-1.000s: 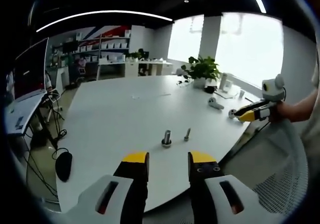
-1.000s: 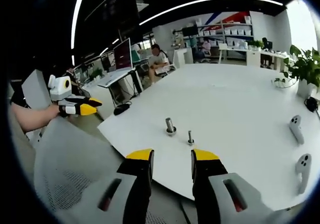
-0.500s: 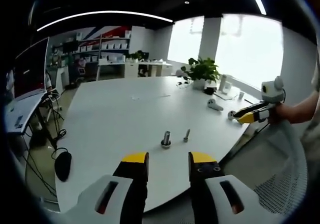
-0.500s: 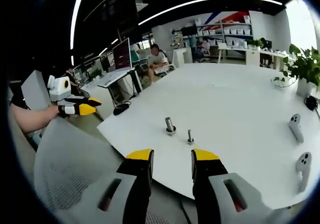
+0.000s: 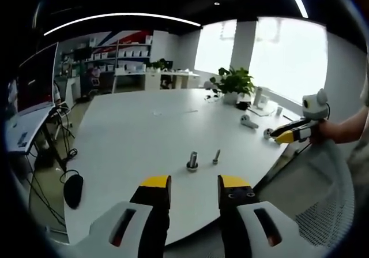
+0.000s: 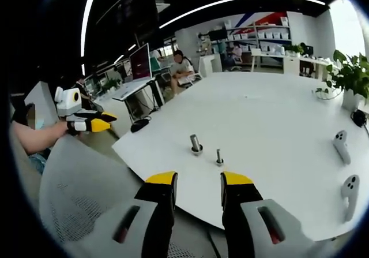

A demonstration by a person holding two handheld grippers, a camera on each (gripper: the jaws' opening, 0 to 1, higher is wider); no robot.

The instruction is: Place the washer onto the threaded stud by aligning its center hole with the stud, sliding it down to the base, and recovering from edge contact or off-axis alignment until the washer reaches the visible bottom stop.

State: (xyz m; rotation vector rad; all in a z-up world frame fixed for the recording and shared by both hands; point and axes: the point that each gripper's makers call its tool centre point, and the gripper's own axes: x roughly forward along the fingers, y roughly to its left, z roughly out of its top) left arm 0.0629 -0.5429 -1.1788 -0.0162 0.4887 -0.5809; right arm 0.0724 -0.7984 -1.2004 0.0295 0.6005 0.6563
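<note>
Left gripper view looks out over a large round white table (image 5: 144, 131) that takes up the middle of an open office. Past its far edge a green potted plant (image 5: 232, 80) stands before the bright windows, and a grey mesh office chair back (image 5: 323, 189) curves up at the right. On the near part of the table two small metal pieces stand upright just beside each other — a thick silver stud on a wide round base (image 5: 192, 161) and, to its right, a thinner silver threaded stud (image 5: 216, 156). Whether a washer lies on either base is too small to tell. The left gripper (image 5: 192, 184), black with yellow tips, hangs short of the table edge with its jaws apart and nothing between them. At the right of this view the right gripper (image 5: 286, 135) shows from the side, held out over the table rim in a hand.

Right gripper view sees the same table (image 6: 271, 119) from the other side, the two studs (image 6: 196, 144) near its front edge. The right gripper (image 6: 198, 182) has its jaws parted and bare. Two white handheld controllers (image 6: 342, 140) lie at the right — well apart from the studs. The left gripper (image 6: 95, 122) shows at the far left.
</note>
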